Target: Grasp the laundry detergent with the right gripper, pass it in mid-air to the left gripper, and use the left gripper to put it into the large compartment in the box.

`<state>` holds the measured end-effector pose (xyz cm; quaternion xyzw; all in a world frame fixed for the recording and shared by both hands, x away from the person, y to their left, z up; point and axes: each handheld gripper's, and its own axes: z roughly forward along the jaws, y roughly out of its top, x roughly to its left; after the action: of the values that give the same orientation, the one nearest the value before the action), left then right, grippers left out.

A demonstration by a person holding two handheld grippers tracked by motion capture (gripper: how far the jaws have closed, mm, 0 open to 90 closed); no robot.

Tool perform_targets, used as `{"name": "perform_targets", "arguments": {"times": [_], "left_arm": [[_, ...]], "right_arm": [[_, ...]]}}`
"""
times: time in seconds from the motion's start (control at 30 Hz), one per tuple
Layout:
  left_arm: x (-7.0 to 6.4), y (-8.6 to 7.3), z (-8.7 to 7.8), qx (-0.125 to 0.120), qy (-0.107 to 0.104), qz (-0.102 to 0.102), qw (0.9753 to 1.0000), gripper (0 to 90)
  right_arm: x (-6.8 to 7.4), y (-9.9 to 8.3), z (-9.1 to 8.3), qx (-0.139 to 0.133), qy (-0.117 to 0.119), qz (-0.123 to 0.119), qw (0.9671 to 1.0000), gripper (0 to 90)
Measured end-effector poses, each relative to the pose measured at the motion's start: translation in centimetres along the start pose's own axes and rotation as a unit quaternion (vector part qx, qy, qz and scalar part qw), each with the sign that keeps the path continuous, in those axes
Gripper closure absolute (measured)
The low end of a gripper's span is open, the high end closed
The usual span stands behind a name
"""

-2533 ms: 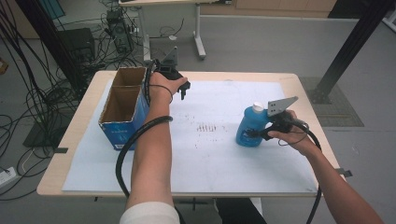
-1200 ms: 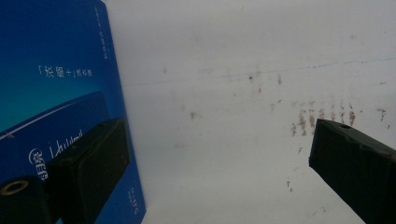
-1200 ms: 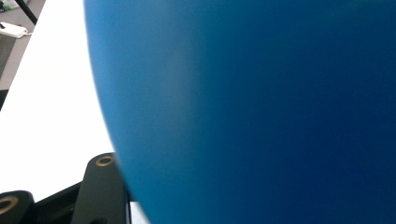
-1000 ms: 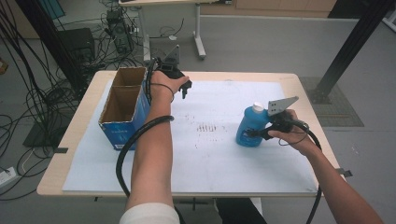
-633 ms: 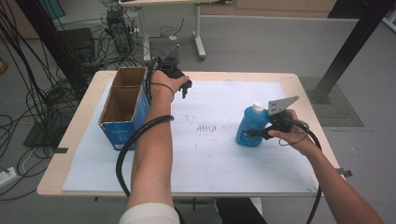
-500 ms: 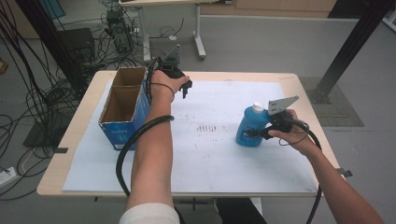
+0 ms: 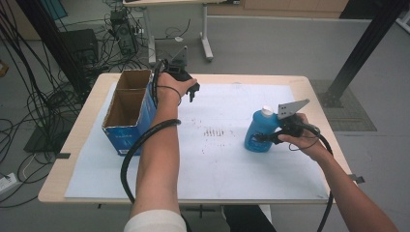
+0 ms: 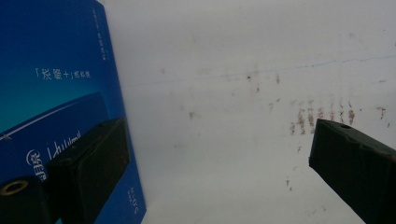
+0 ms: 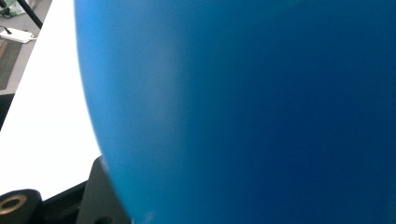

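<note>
A blue plastic bottle (image 7: pixel 257 131) with a white cap stands upright on the right part of the white table sheet (image 7: pixel 217 159). My right gripper (image 7: pixel 269 138) is shut on its lower body from the right side. In the right gripper view the bottle's blue wall (image 9: pixel 243 107) sits very close, with one black finger (image 9: pixel 95 198) beside it. An open-topped blue cardboard box (image 7: pixel 126 113) stands at the left. My left gripper (image 7: pixel 192 90) hovers by the box's far right corner, open and holding nothing. In the left gripper view its jaws (image 8: pixel 210 135) stand wide apart, one against the box's blue wall (image 8: pixel 56 88).
Faint brown marks (image 7: pixel 215 131) stain the middle of the sheet between the box and the bottle. Thick black cables trail from both grippers along the forearms. Off the table's left side lie many floor cables (image 7: pixel 38 96), and a black post (image 7: pixel 367 43) rises at the far right.
</note>
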<state>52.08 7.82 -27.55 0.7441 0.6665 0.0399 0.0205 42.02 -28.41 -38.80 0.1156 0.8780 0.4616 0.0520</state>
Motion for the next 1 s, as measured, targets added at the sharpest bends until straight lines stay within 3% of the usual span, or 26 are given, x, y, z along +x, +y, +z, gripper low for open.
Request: {"name": "perform_targets", "arguments": {"times": [1.0], "left_arm": [[0.01, -0.16, -0.55, -0.003, 0.0, -0.001, 1.0, 5.7]], "right_arm": [[0.15, 0.08, -0.05, 0.004, -0.003, -0.002, 1.0, 42.8]]}}
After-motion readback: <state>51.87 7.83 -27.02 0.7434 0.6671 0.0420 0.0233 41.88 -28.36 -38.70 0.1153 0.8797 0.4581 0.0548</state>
